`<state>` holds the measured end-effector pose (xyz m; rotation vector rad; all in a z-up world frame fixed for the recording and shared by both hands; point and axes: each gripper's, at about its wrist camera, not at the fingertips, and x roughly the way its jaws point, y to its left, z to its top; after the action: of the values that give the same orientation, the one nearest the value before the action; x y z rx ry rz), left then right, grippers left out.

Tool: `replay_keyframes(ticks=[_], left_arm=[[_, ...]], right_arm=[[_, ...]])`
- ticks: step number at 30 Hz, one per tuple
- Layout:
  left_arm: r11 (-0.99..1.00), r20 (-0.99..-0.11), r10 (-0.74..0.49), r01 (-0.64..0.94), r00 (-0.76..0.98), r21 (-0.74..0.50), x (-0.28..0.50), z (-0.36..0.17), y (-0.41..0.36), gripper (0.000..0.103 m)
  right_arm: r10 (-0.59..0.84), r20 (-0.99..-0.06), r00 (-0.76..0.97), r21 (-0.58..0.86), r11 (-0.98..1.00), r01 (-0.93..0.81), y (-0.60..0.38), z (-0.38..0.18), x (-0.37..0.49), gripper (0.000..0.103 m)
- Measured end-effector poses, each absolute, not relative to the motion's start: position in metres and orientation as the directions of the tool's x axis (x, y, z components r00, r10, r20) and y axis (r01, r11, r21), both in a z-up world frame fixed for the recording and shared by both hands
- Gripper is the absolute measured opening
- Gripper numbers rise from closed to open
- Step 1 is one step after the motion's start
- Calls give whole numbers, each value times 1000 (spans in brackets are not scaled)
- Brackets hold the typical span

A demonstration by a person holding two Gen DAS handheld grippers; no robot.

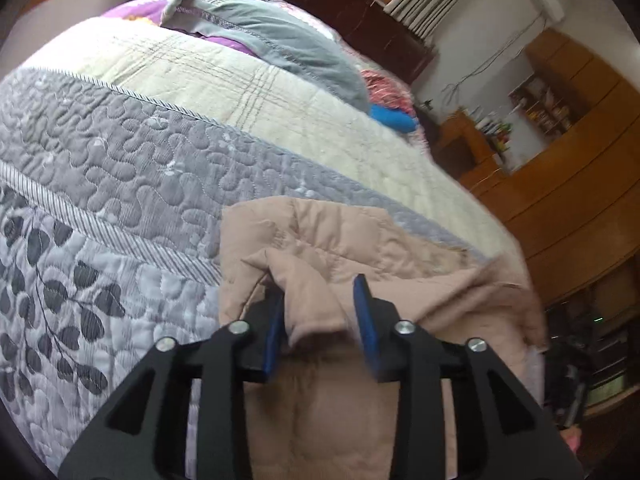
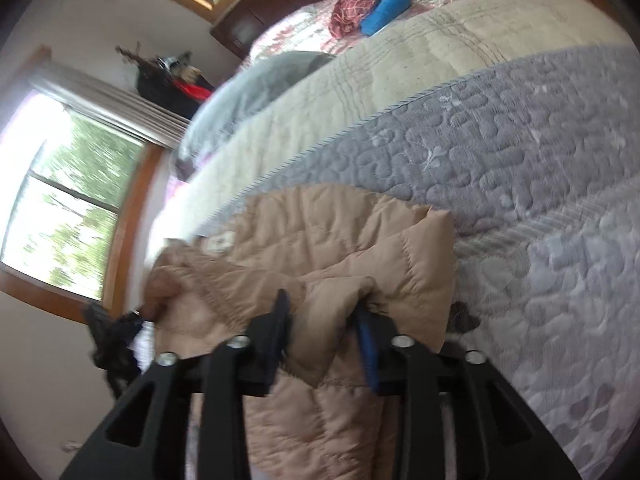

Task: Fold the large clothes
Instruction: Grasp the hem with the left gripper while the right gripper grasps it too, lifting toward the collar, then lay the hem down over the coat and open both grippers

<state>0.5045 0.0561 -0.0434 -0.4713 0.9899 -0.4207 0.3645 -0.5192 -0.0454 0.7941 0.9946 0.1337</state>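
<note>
The bed (image 1: 120,152) is carrying a tan quilted coat (image 1: 360,248) draped over its near edge, part of it hanging down past the quilt (image 2: 540,152). Its weight could be dragging the folded layer off the edge once nothing is holding it. The left gripper (image 1: 320,320) and right gripper (image 2: 324,328) are each straddling a raised fold of the coat, jaws standing parted and not pinching it. A fold could be snagging on a pad as either pulls away, undoing the crease.
</note>
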Motion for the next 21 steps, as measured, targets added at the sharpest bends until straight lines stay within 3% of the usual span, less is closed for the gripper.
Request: replay_keyframes(ticks=[4, 11, 14, 16, 19, 21], left_arm=[[810, -654, -566, 188, 503, -556, 478, -24, 68, 43], [925, -766, -379, 181, 519, -335, 432, -40, 66, 45], [916, -765, -400, 189, 504, -354, 422, -51, 69, 45], [909, -760, -416, 197, 499, -368, 417, -57, 66, 45], [924, -765, -382, 199, 519, -327, 414, -61, 54, 32], [926, -755, -378, 209, 535, -314, 411, -61, 48, 11]], right_arm=[[369, -724, 582, 583, 779, 232, -514, -30, 345, 50], [343, -750, 566, 510, 845, 164, -482, -35, 308, 50], [343, -765, 546, 494, 856, 154, -470, -49, 298, 48], [321, -779, 539, 462, 874, 149, -462, -56, 297, 40], [283, -797, 534, 423, 893, 157, -457, -58, 299, 21], [284, -783, 554, 424, 895, 141, -453, -51, 302, 13]])
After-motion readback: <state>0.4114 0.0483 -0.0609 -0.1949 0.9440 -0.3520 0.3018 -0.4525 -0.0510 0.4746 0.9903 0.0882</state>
